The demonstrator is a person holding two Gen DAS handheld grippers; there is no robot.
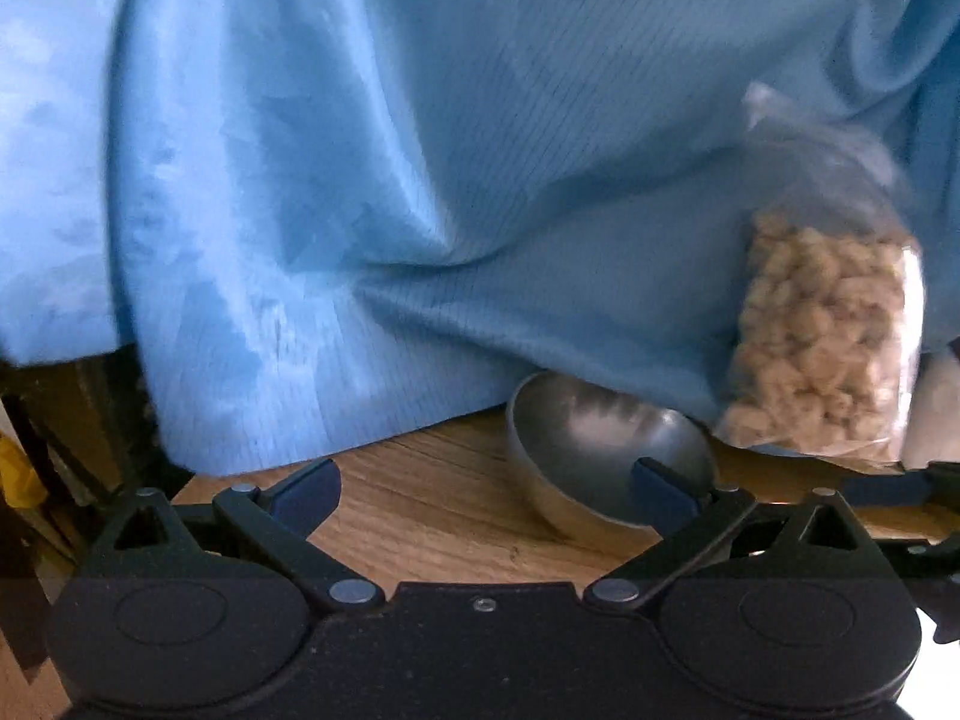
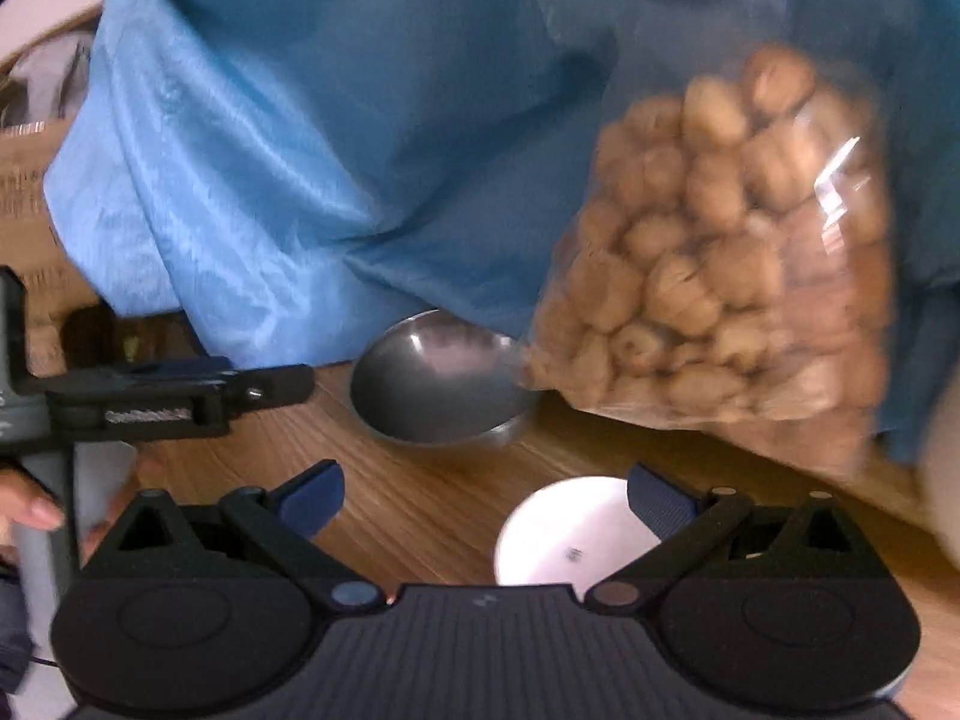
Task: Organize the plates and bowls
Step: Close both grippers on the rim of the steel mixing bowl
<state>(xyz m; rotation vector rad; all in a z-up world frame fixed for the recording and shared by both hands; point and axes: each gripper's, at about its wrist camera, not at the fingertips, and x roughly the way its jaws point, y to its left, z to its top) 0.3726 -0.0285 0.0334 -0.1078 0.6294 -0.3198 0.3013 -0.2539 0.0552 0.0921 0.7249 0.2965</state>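
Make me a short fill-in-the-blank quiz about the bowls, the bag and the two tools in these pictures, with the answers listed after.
1. The metal bowl rests on a ____ table.
2. The clear bag is filled with ____.
3. Nearest the right tool sits a ____ bowl.
4. Both the left tool and the right tool are ____ and hold nothing.

Missing words: wooden; nuts; white; open
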